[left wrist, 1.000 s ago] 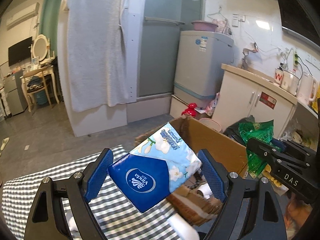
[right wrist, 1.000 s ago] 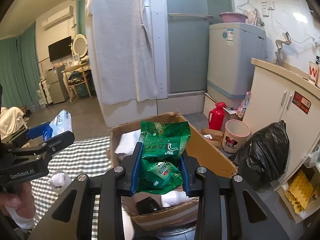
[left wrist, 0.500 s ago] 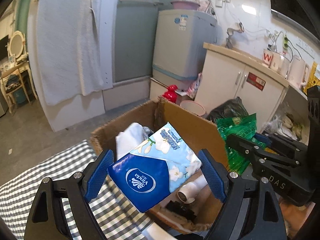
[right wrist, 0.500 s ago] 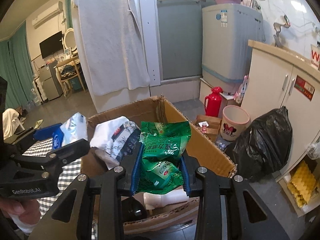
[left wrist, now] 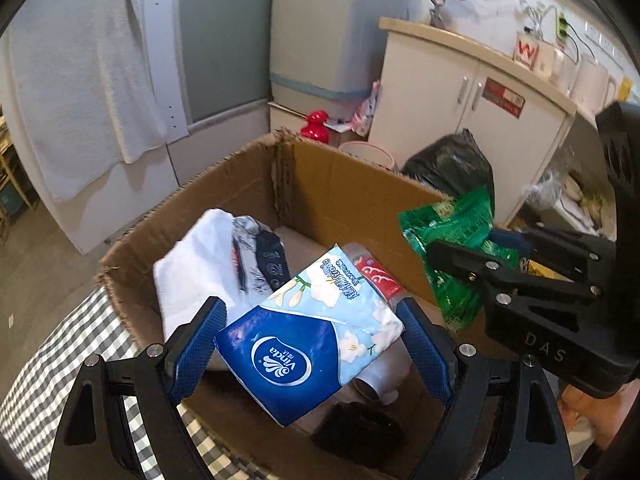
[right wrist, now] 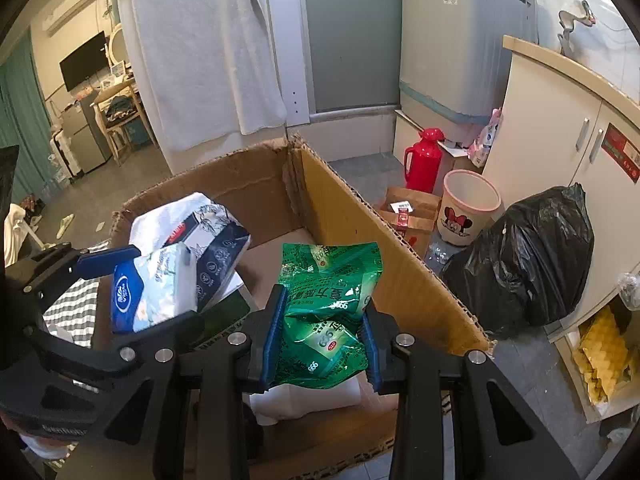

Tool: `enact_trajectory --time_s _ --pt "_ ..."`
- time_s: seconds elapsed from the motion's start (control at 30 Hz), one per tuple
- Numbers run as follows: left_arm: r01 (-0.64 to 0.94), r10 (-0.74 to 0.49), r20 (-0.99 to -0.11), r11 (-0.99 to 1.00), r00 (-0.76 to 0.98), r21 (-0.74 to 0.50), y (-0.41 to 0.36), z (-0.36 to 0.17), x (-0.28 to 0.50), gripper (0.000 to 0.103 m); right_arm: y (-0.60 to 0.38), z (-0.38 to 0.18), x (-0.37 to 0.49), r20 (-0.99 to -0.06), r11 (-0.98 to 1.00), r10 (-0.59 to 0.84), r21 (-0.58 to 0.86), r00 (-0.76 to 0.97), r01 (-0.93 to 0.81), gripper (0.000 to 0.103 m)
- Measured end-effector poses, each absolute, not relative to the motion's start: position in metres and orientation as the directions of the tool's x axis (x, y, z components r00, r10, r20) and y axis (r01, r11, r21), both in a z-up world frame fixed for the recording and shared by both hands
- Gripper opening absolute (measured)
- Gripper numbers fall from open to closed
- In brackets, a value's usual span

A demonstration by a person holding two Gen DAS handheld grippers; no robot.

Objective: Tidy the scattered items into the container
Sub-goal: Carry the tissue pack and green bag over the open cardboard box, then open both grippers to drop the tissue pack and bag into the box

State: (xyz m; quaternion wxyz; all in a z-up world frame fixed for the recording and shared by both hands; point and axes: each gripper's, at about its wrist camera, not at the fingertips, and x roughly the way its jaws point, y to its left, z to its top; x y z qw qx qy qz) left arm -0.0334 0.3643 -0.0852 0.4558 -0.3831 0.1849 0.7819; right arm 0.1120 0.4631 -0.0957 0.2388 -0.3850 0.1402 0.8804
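Left wrist: white bundle [left wrist: 192, 272] crowds box [left wrist: 352, 184].

Can't really make out the dark lump [left wrist: 356, 428] at the bottom of the cardboard box [left wrist: 360, 184], my tissue pack [left wrist: 308, 336] covers the bottle [left wrist: 380, 380] there, and the print on the green packet [right wrist: 328, 312] is unreadable.

The blue tissue pack [left wrist: 308, 340] is showing the word "Vinda". The green bag [right wrist: 328, 320] is showing the number "999". The right gripper [left wrist: 452, 276] is showing the letters "DAS". A white box [left wrist: 527, 51] on the counter is showing a red "W".
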Motion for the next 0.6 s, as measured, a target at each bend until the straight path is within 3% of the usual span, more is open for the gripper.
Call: enact_trajectory --time_s 0.23,0.37,0.6 --pt "-0.856 0.557 -0.779 -0.514 -0.288 -0.051 0.368 -0.095 -0.032 0.089 0.467 -0.100 0.112 -0.748 -0.840 0.320 0.060 -0.581 -0.540 0.034" --pt "-0.855 0.554 -0.779 -0.516 -0.293 -0.045 0.367 -0.096 -0.032 0.089 0.465 -0.096 0.115 -0.734 -0.834 0.333 0.064 -0.592 -0.548 0.048" --pt "-0.852 0.570 -0.763 -0.521 -0.306 -0.047 0.360 -0.082 -0.029 0.091 0.456 -0.076 0.125 -0.681 -0.823 0.376 0.066 -0.629 -0.564 0.053"
